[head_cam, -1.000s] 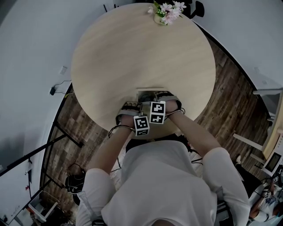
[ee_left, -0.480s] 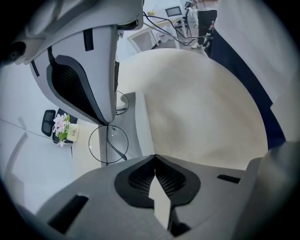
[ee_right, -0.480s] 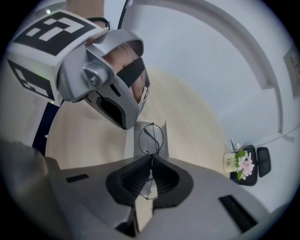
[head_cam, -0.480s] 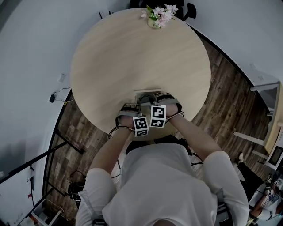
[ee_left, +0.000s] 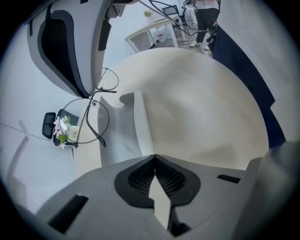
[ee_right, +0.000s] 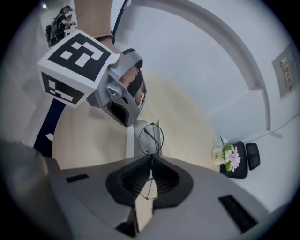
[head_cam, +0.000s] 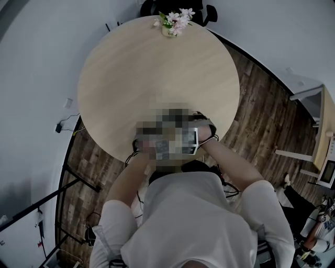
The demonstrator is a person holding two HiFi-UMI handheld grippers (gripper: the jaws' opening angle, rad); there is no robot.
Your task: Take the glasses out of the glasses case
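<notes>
**Glasses in my right tongs, case in my left**

My right tongs (ee_right: pixel 151 157) are closed tight on the glasses (ee_right: pixel 151 136), nipped at the bridge. One round lens stands out past the tips and the other sits back between the jaws. The thin wire frame hangs over the open case (ee_left: pixel 123 129), with one temple slanting down toward its tray. Whether that tip touches the case I cannot tell. My left tongs (ee_left: pixel 154 158) are together too, pinched on the near end of the case's upright wall, which runs straight into the tips. The case lies on the round table (head_cam: pixel 157 73), at the edge nearest me.

The two tongs crowd each other. Seen from the right one, my left hand (ee_right: pixel 133 86) and its marker cube (ee_right: pixel 77 63) fill the space just above and left of the glasses. Seen from the left one, the right tongs' pale body blocks the upper left corner.

At the table's far edge stands a small vase of flowers (head_cam: pixel 172 22), with a black chair (head_cam: pixel 208 13) behind it. Dark plank floor (head_cam: pixel 261 104) surrounds the table, and a person (ee_left: pixel 204 18) stands well off beyond it.
</notes>
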